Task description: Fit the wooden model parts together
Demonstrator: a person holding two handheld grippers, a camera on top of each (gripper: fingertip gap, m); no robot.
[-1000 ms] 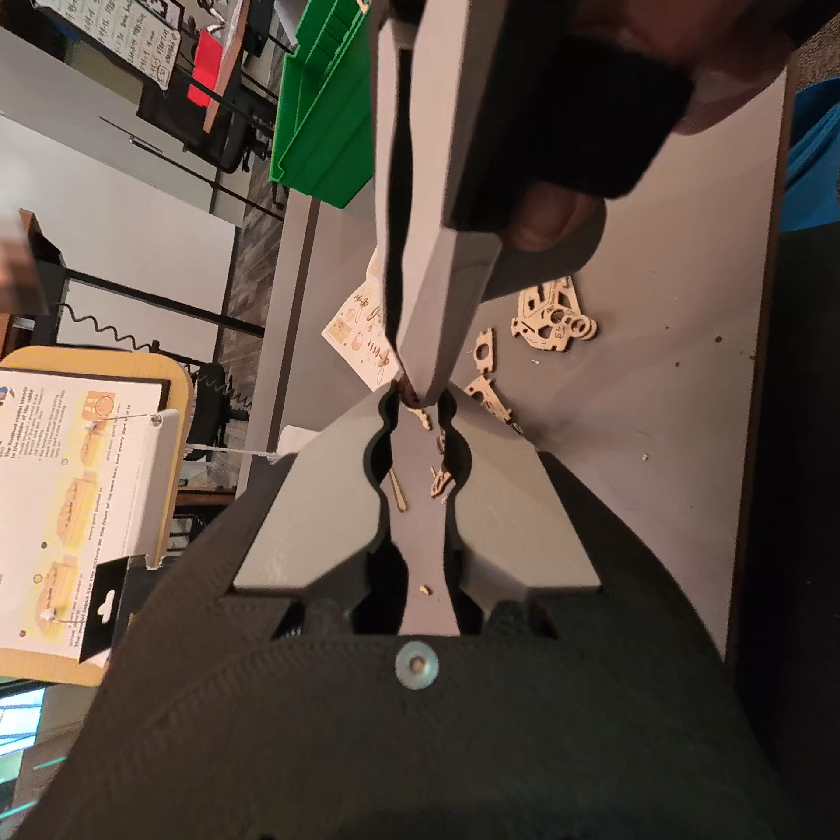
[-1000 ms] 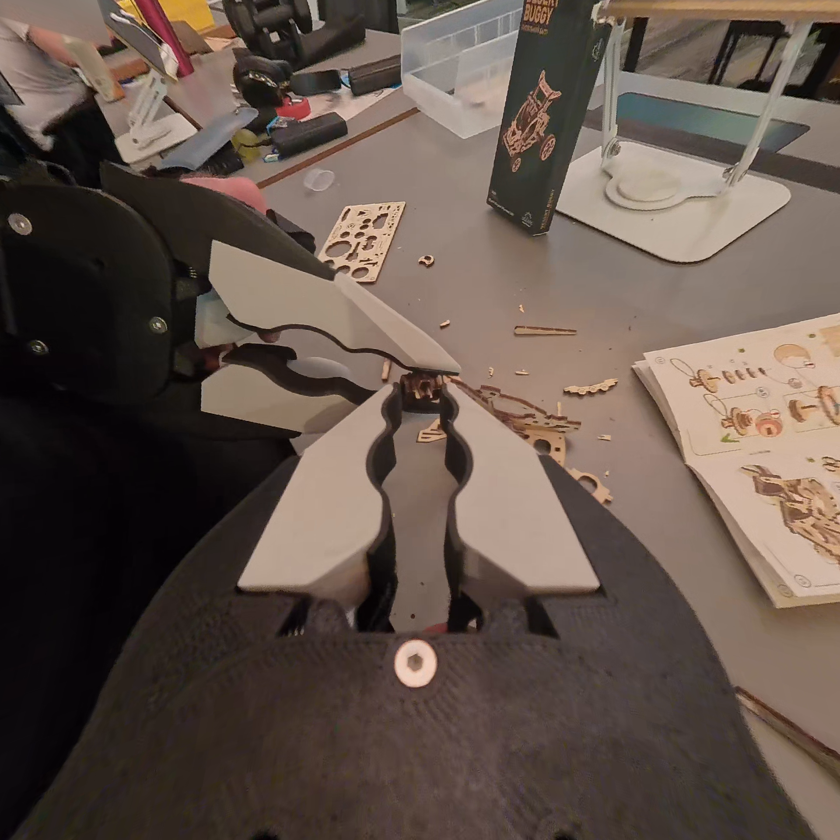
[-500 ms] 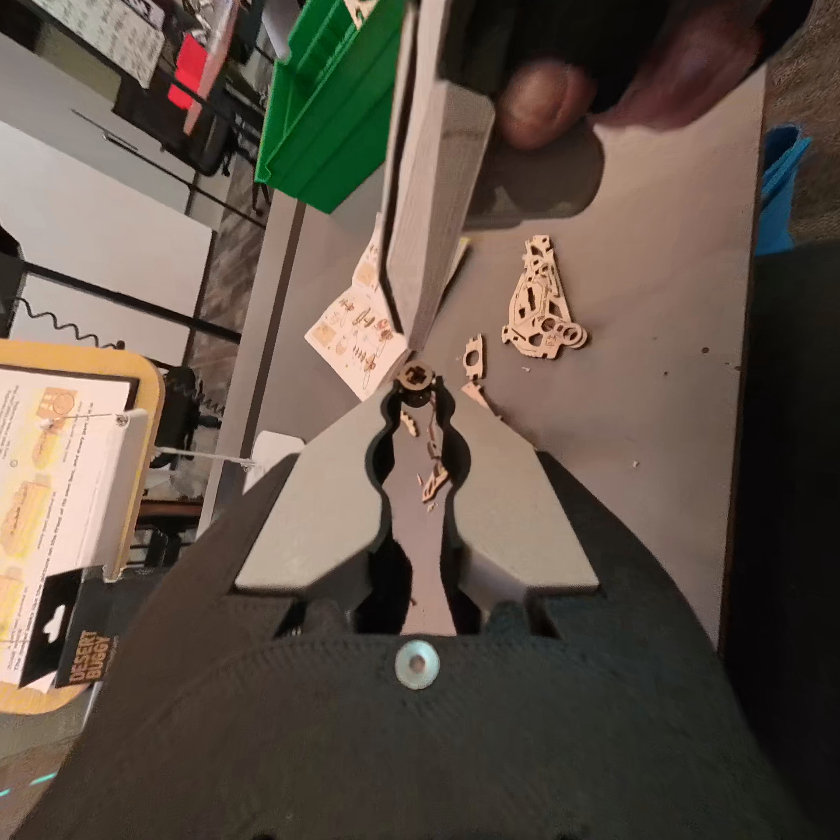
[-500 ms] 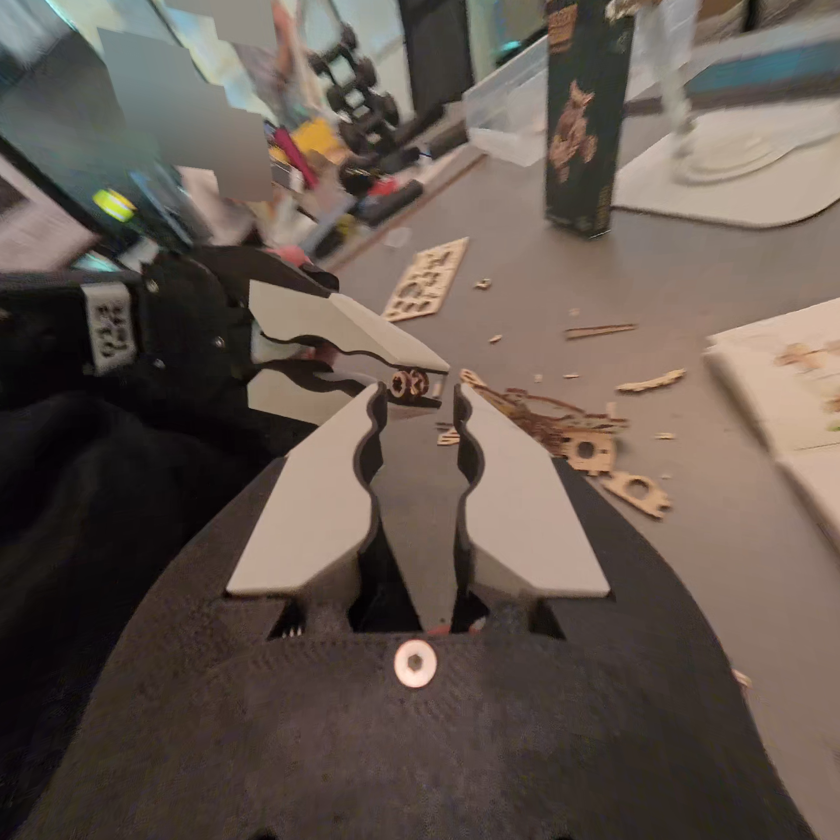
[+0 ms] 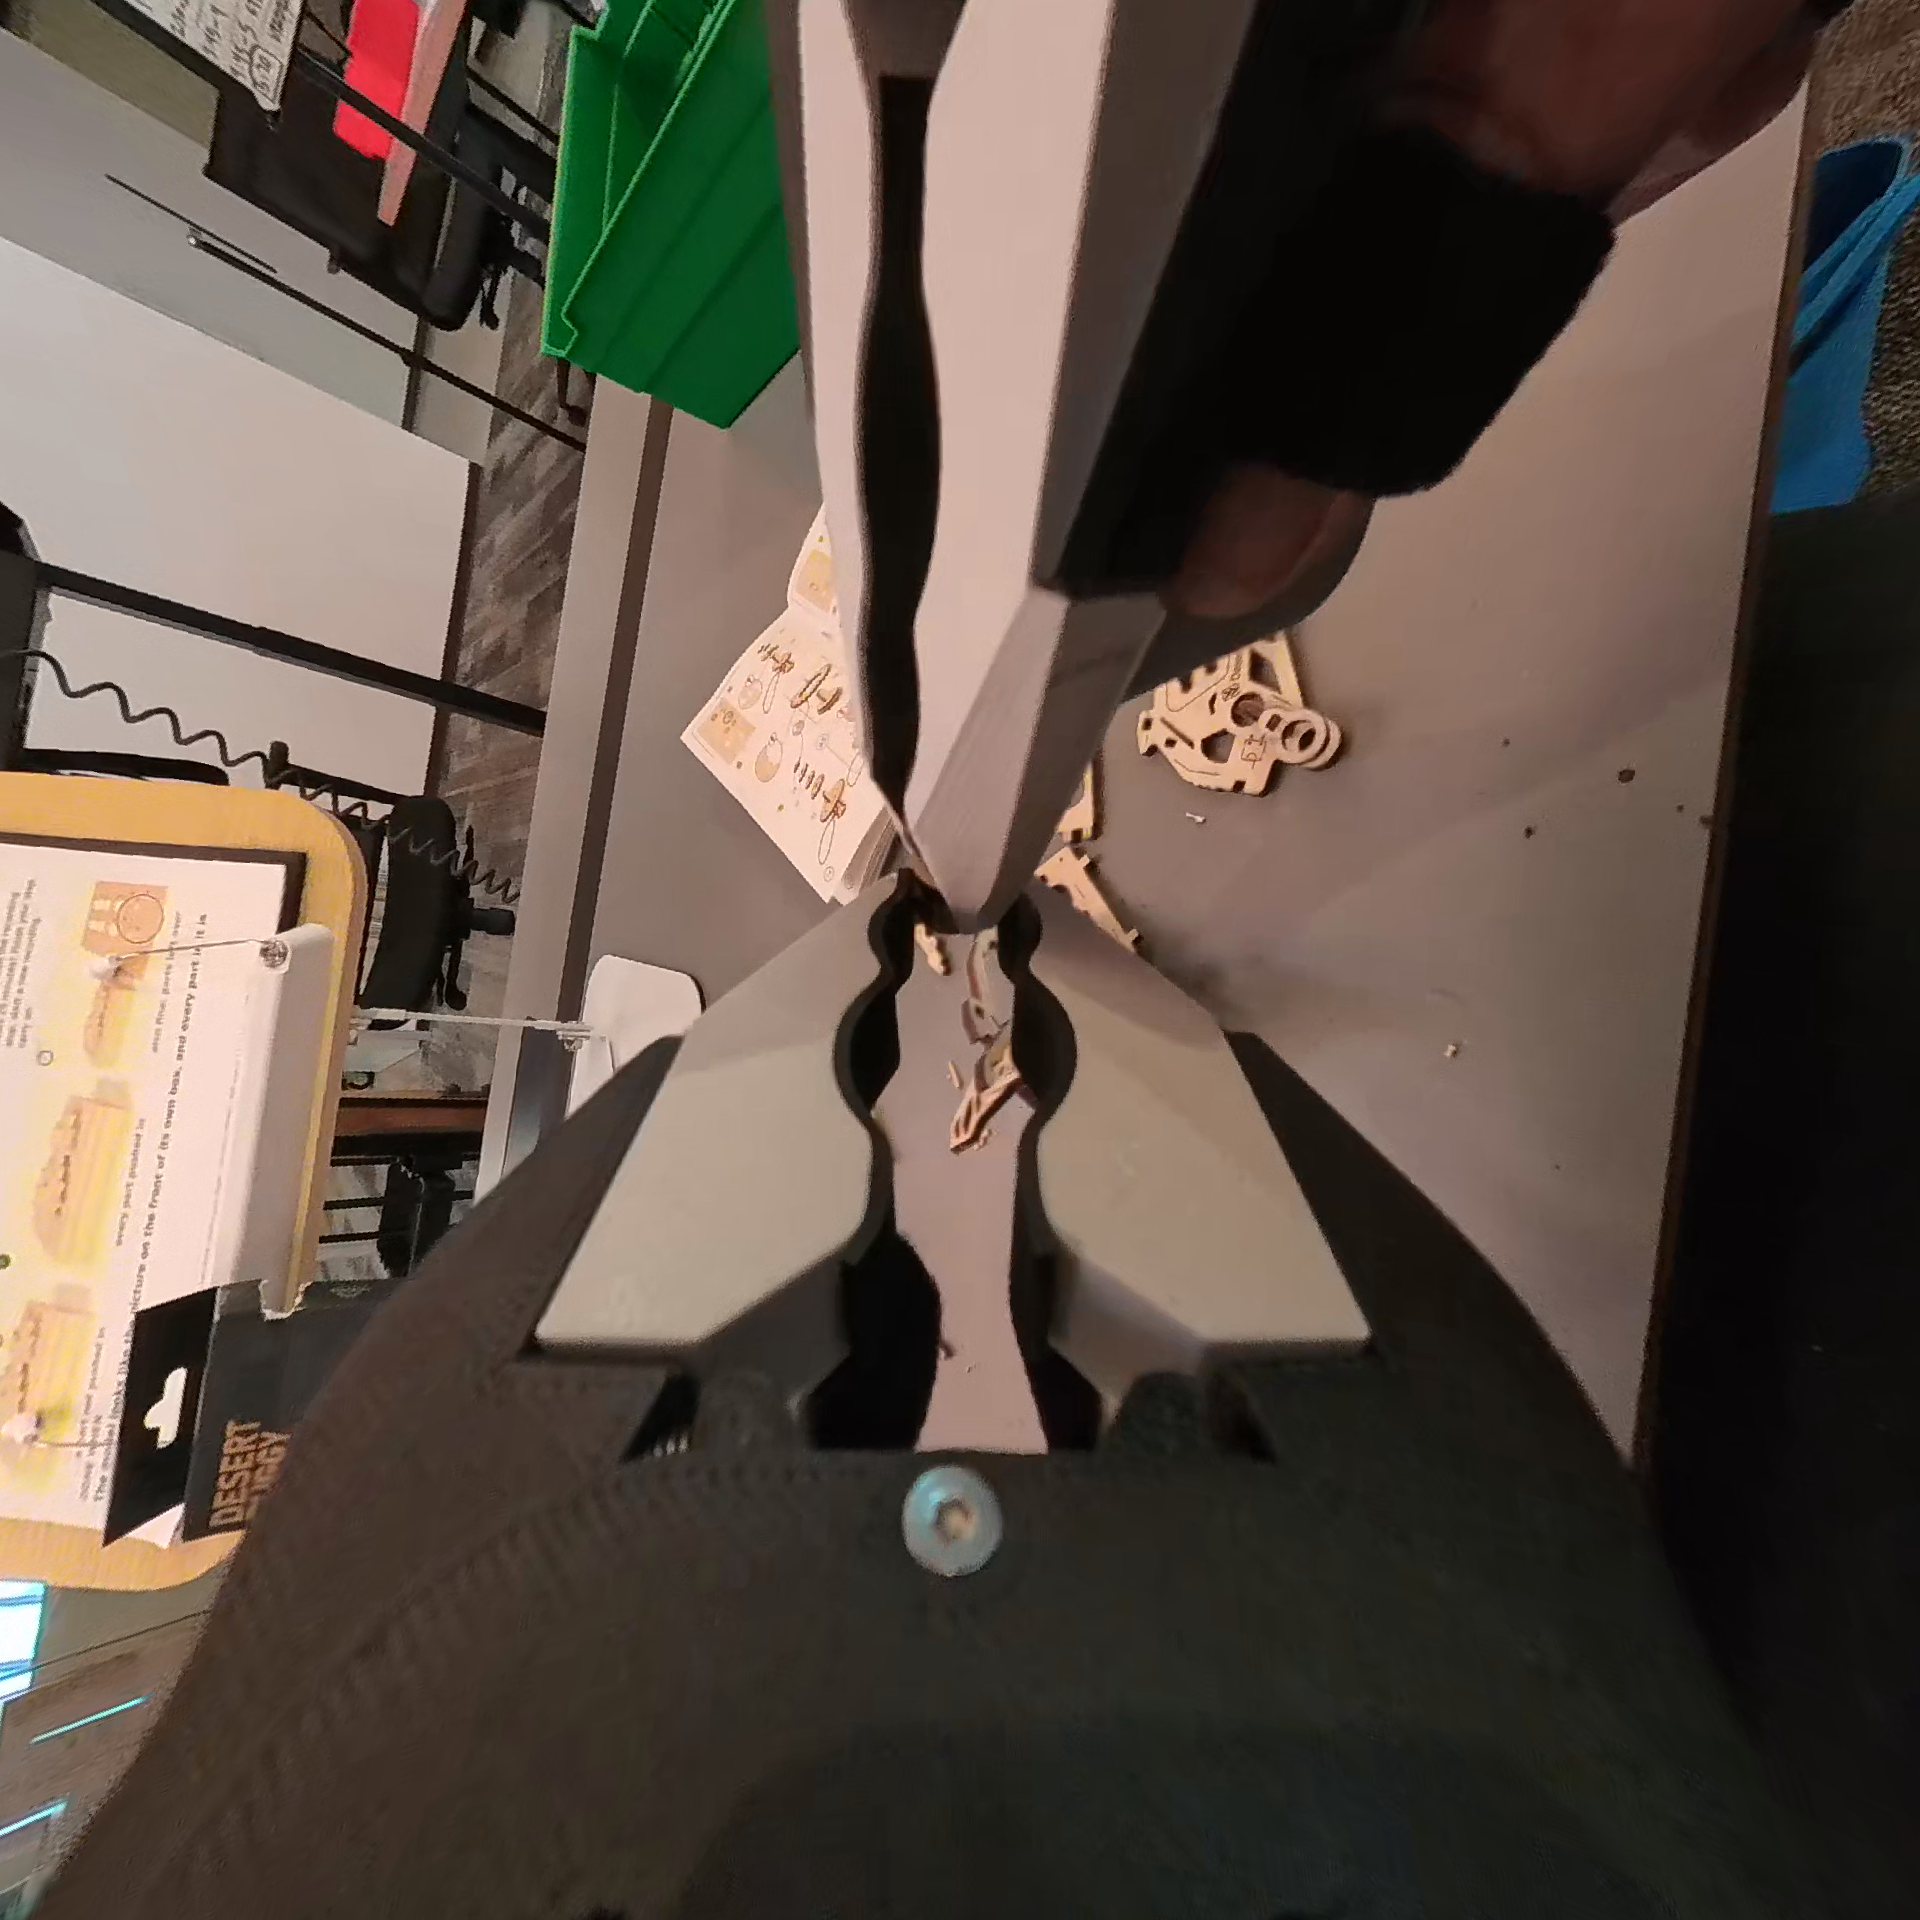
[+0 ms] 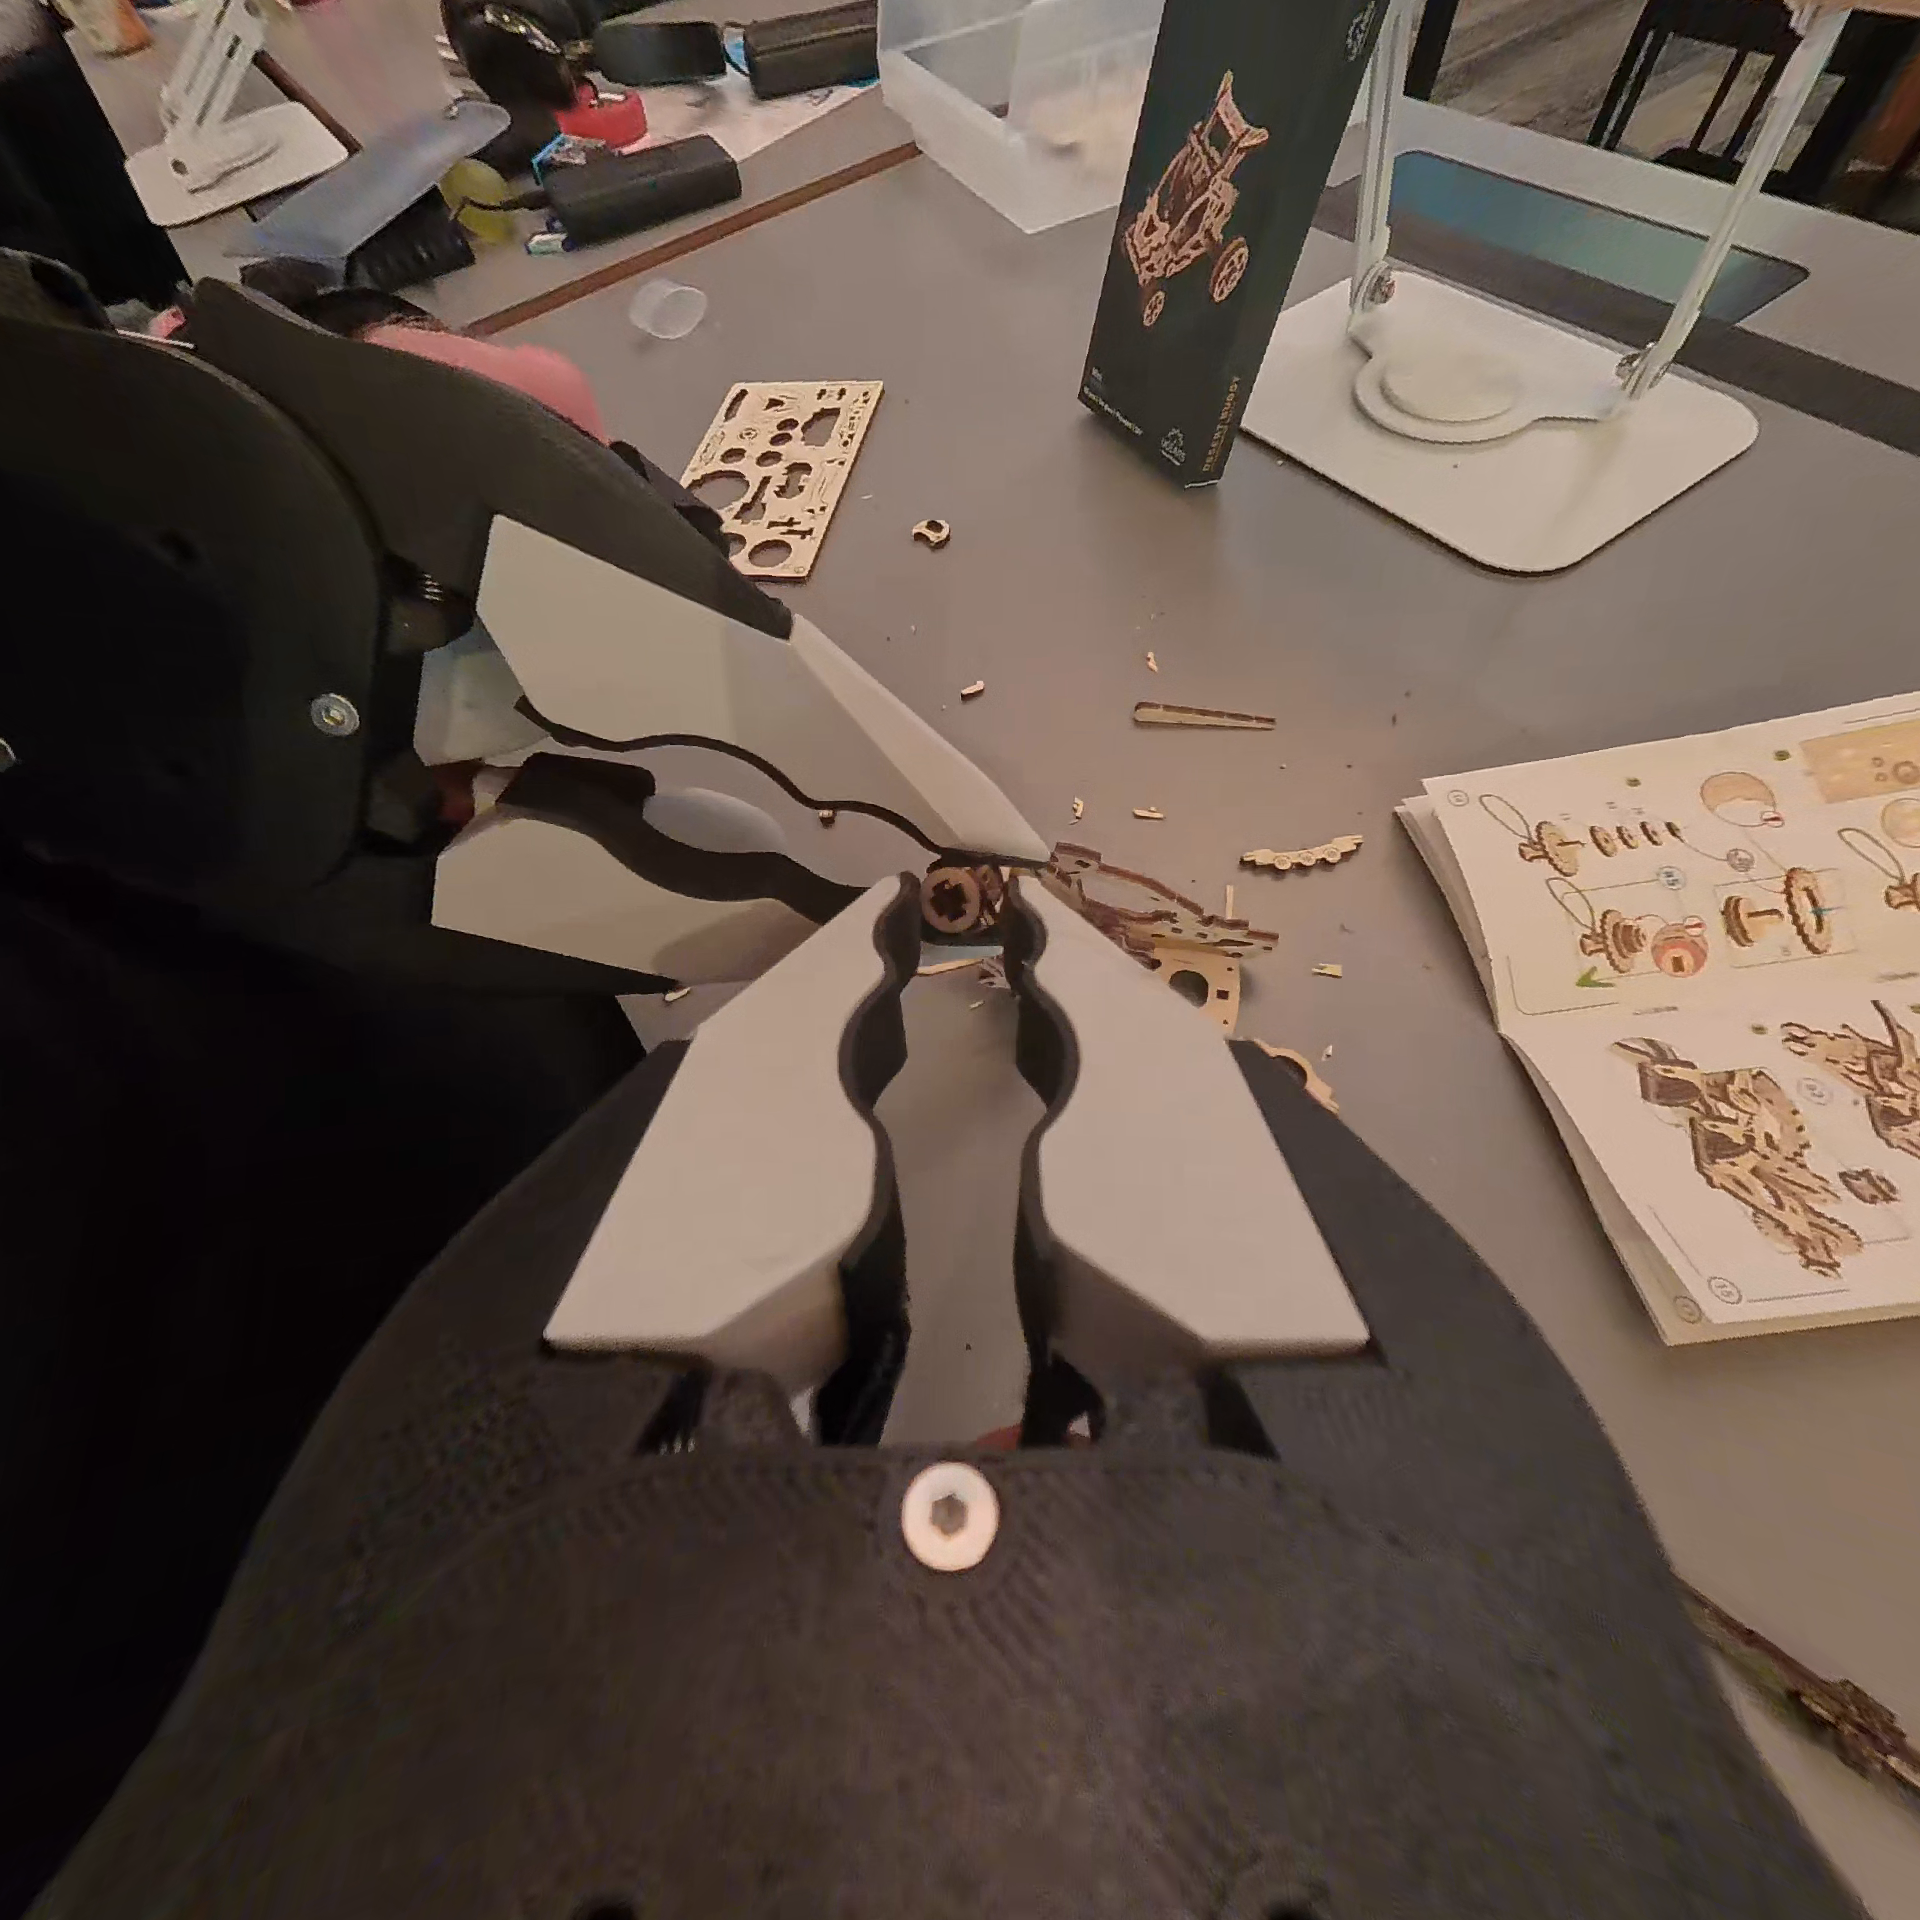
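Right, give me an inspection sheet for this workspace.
Surface: grey table, strewn with wood chips.
Job's things: small wheel part at both tips; chassis piece flat behind it.
Clutter: punched sheet, booklet, dark box, white stand.
Grippers: left hand-held gripper closed on the wheel part; right hand-held gripper nips it too.
Cables: coiled cord beyond the table.
Surroundings: green bin, neighbouring desk.

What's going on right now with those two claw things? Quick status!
Right gripper shut on small wooden wheel part. Left gripper nearly closed, tips meeting the same part. Loose wood scraps on table beyond, nothing blocking.
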